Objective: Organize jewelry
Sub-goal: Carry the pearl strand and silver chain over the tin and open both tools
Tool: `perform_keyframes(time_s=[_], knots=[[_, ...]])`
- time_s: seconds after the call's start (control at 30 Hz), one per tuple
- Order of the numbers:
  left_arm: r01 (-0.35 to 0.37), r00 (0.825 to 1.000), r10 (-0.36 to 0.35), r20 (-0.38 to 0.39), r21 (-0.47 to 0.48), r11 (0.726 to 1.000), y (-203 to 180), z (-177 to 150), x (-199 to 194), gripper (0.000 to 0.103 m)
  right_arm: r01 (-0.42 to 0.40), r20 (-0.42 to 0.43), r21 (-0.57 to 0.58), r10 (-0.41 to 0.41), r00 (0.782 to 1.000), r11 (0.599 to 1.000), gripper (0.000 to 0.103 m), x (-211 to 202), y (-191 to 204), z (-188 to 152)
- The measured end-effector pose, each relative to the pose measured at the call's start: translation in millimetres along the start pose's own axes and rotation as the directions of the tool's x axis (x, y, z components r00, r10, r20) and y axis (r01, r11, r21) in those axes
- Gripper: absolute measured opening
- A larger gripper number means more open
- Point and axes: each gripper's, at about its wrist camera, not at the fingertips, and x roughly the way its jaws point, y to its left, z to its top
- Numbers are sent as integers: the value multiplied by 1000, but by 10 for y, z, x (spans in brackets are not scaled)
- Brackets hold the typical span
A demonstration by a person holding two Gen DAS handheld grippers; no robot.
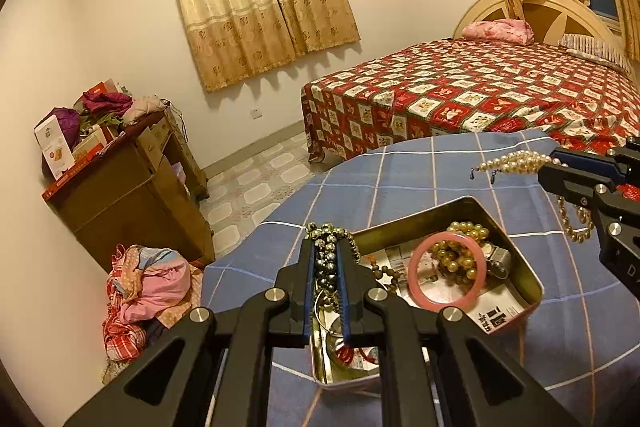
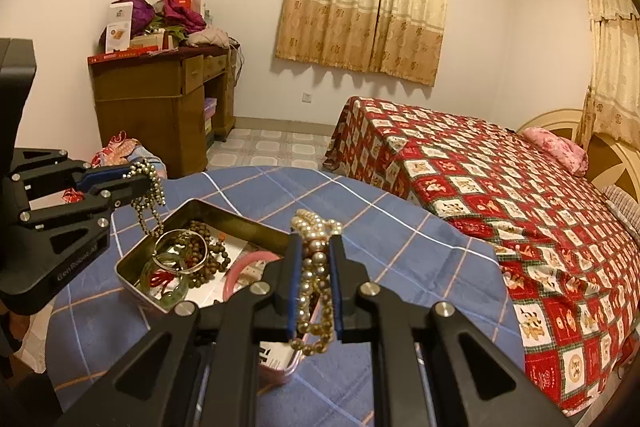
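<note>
Meanwhile, the left gripper is clamped on a strand of dark metallic beads above the near corner of the open rectangular metal tin, and the right gripper is clamped on a cream pearl necklace over the tin's other end. Inside lie a pink bangle, a gold bead bracelet, a silver bangle and brown wooden beads. Around it spreads the blue checked tablecloth, with a red patterned bed beyond.

Left gripper and right gripper both raised, jaws clamped nearly shut
</note>
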Motion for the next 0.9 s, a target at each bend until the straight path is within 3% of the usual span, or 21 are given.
perform_keyframes(time_s=[0.9], knots=[[-4,997,5,-74,14,1000,-35,-141,425,10,5,-81,0,-5,997,1000,15,476,147,-17]])
